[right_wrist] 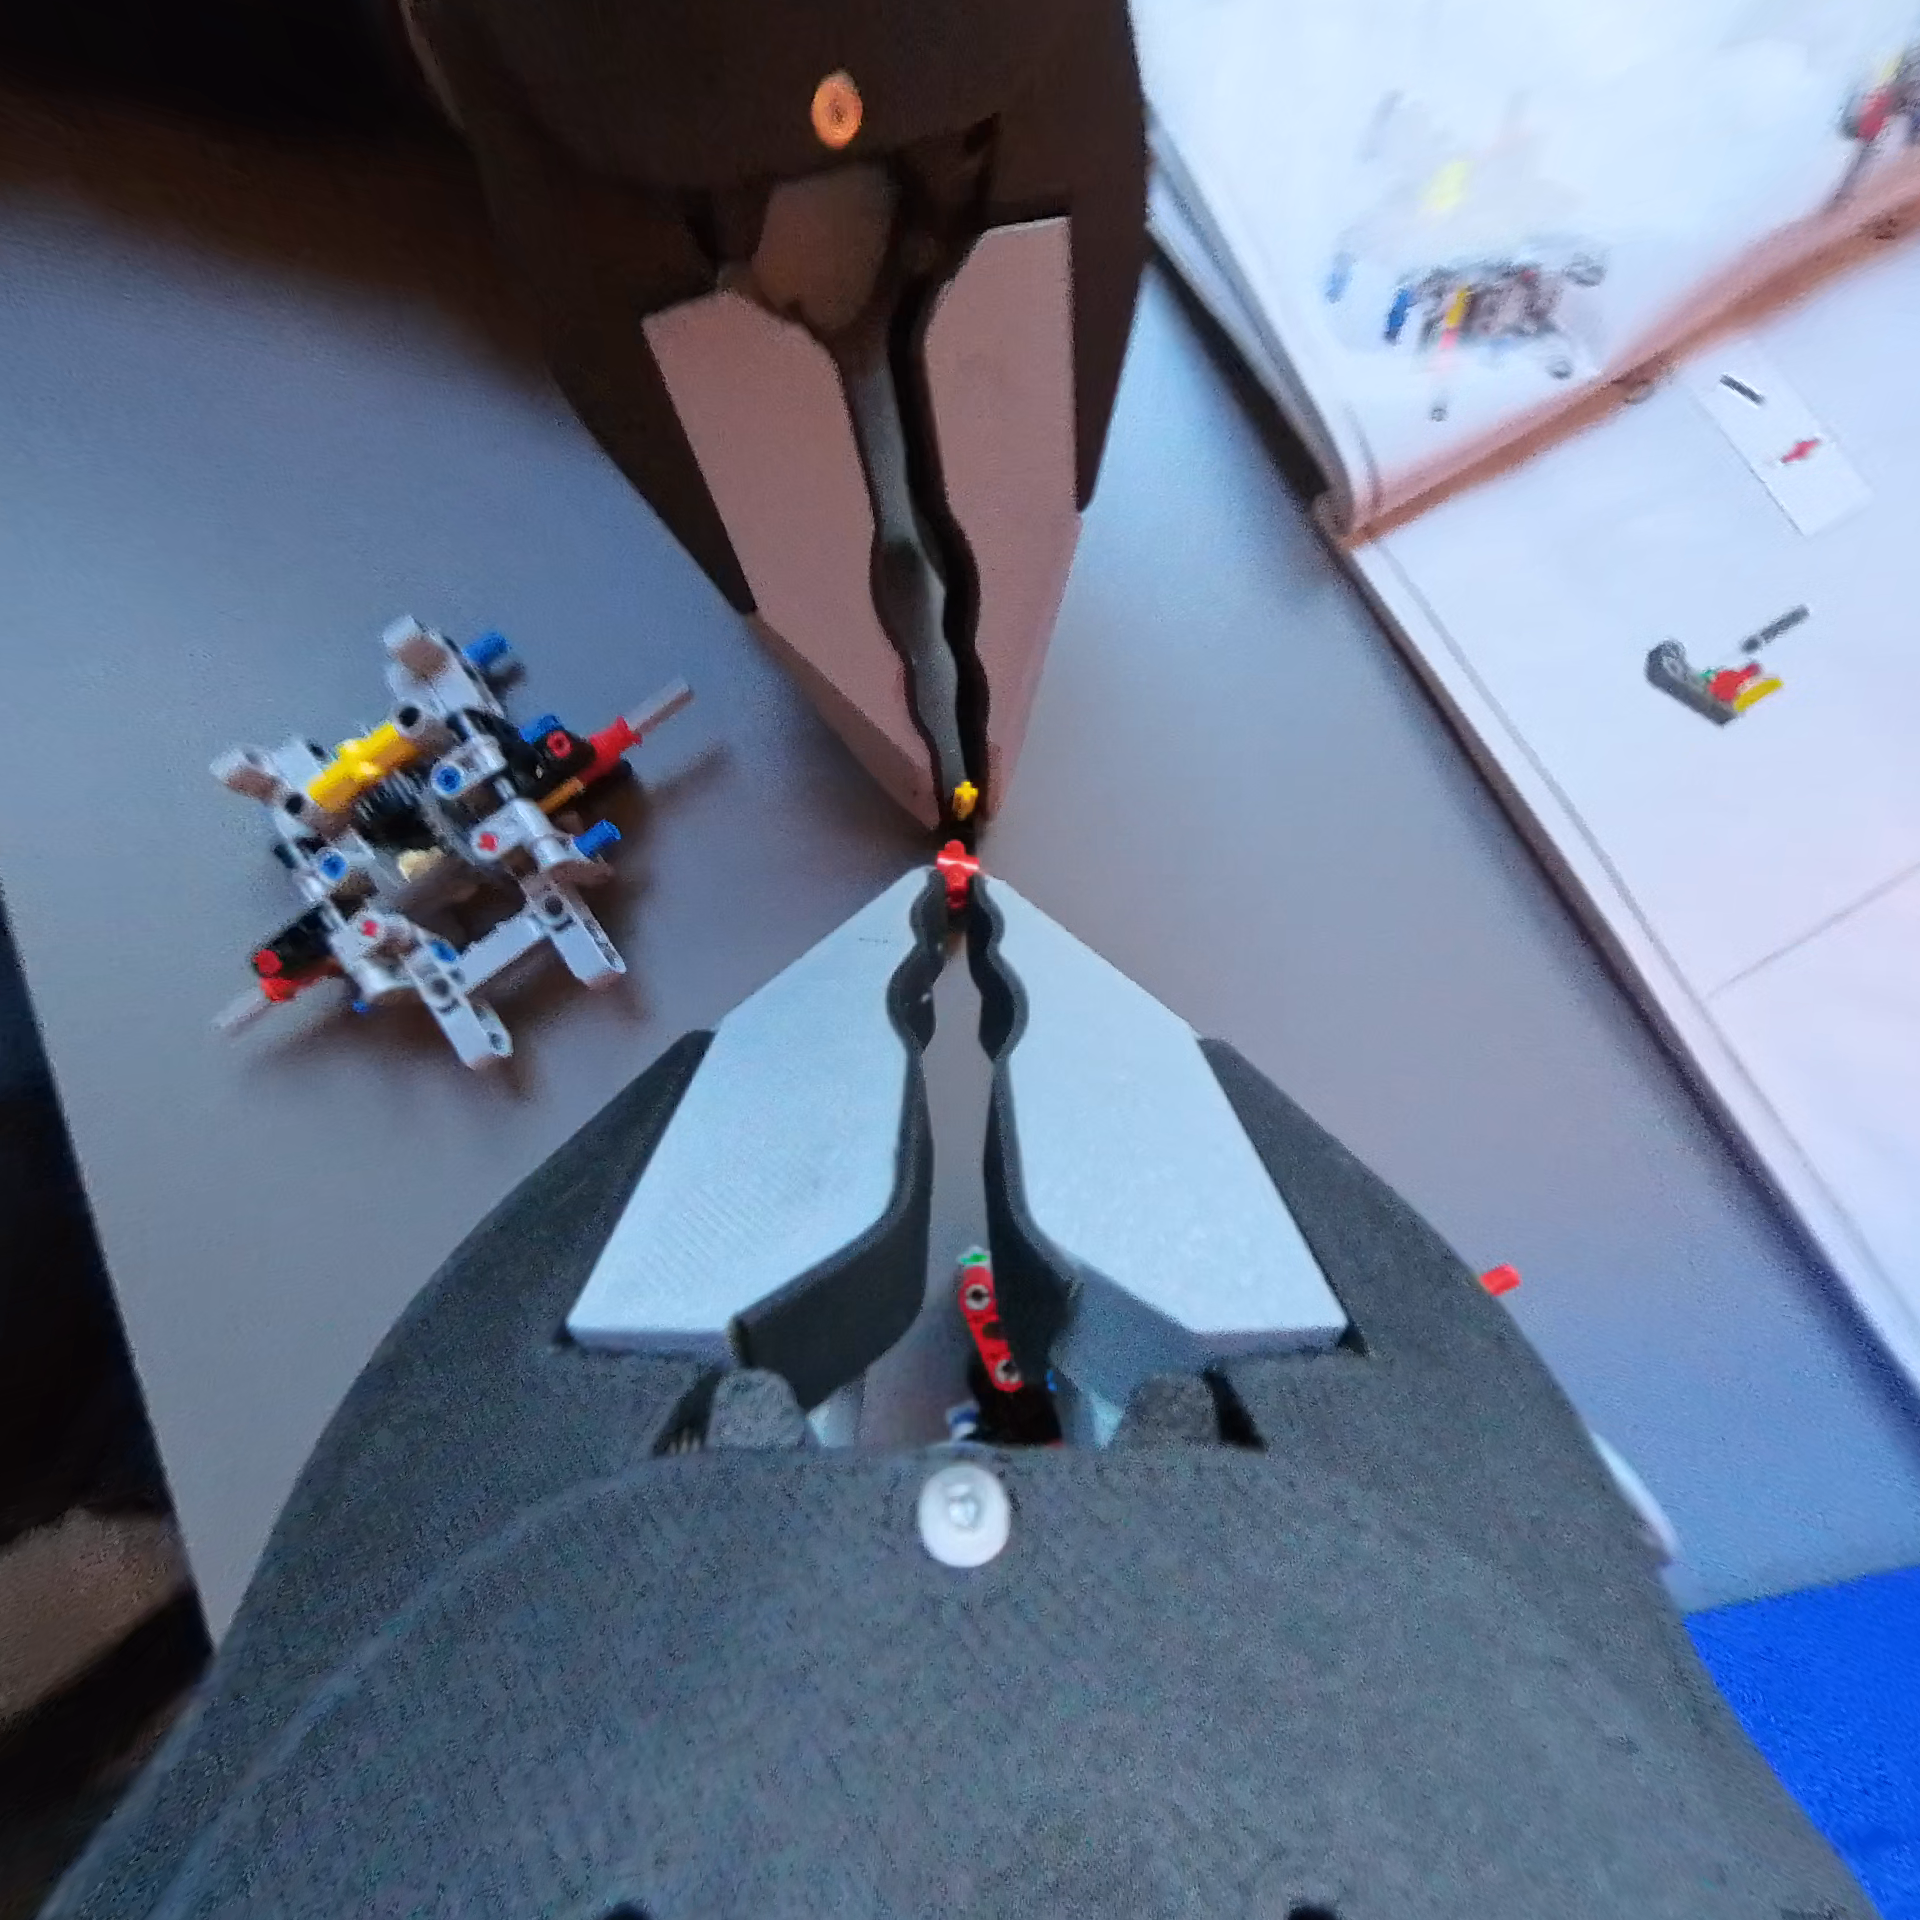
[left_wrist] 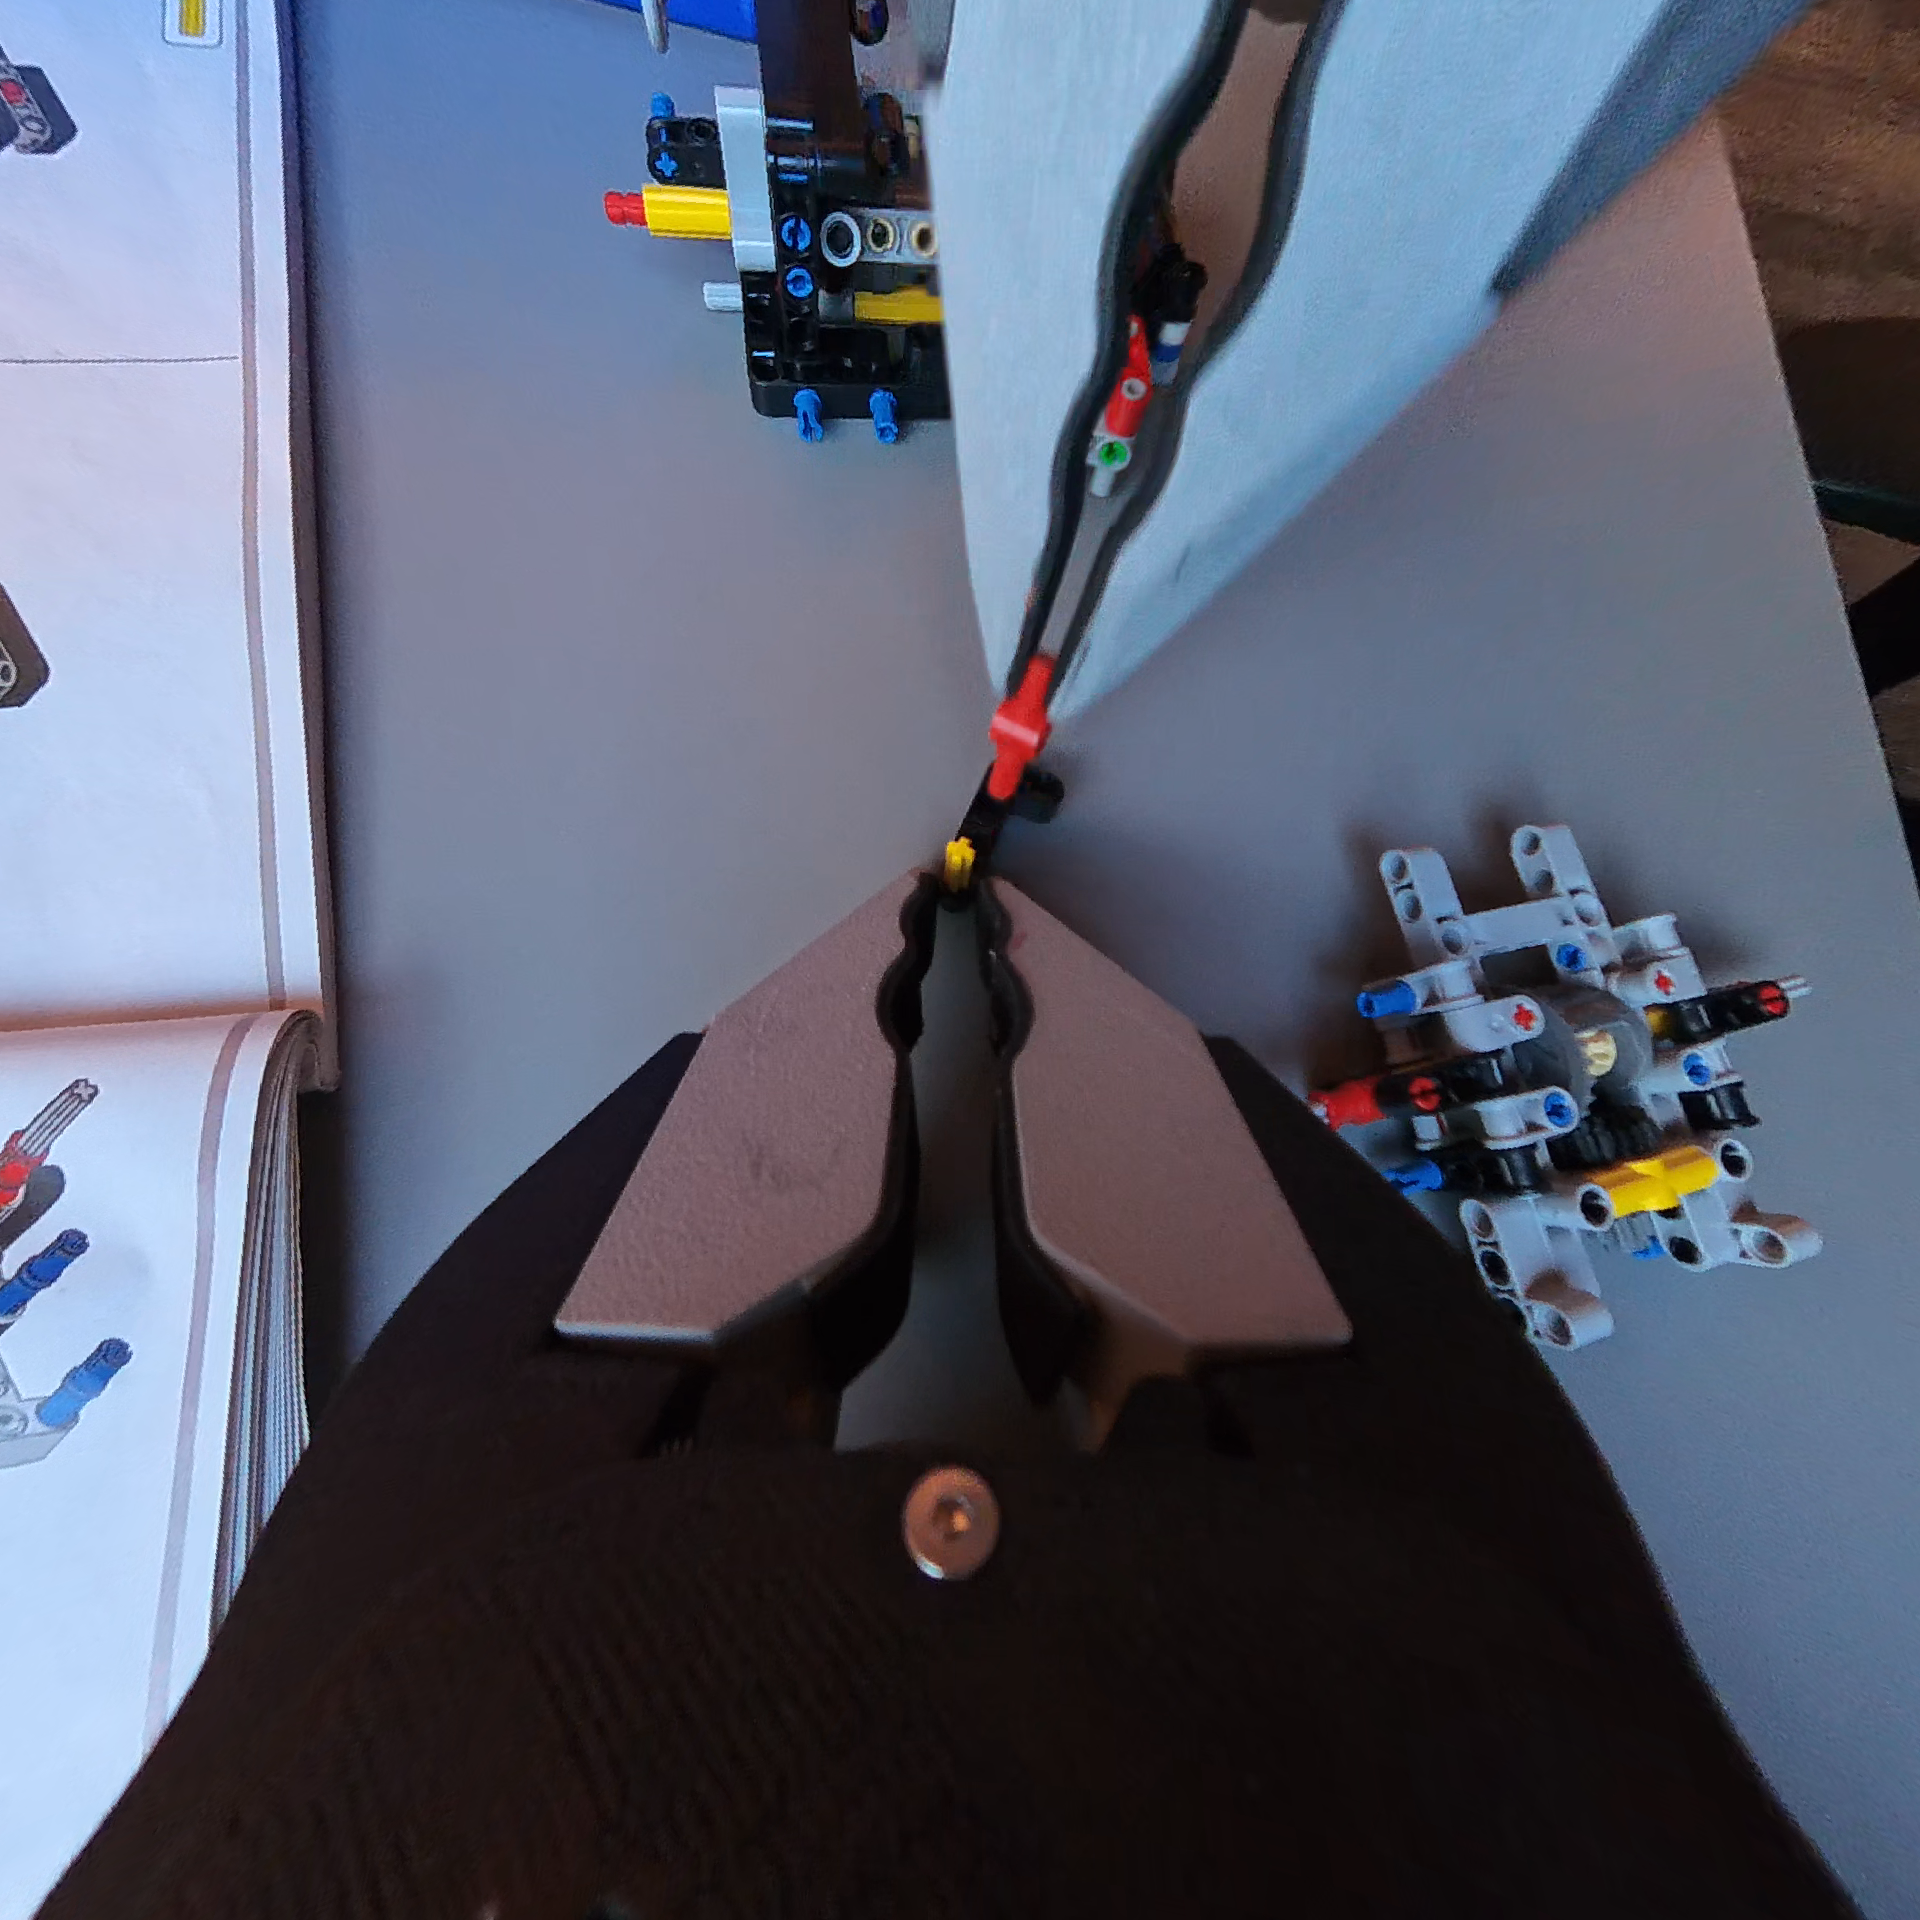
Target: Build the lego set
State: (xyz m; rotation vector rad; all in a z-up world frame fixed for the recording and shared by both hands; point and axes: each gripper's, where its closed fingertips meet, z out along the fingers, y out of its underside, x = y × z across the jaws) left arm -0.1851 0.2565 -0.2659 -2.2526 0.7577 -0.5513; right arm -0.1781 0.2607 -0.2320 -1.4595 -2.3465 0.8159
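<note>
Grey table (left_wrist: 582, 644); pinkish-tan left fingers (left_wrist: 790, 1122) pinching a yellow pin (left_wrist: 958, 862), pale grey right fingers (right_wrist: 790, 1122) pinching a red pin (right_wrist: 954, 868); grey-black-yellow model (left_wrist: 1558, 1081) right; white booklet (left_wrist: 135, 623) left.

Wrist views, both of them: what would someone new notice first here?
The two tips meet nose to nose mid-table: the left hand-held gripper pinches a yellow pin, the right hand-held gripper a red pin, with a small black piece between them. A grey brick assembly lies to one side, an open instruction booklet to the other.
</note>
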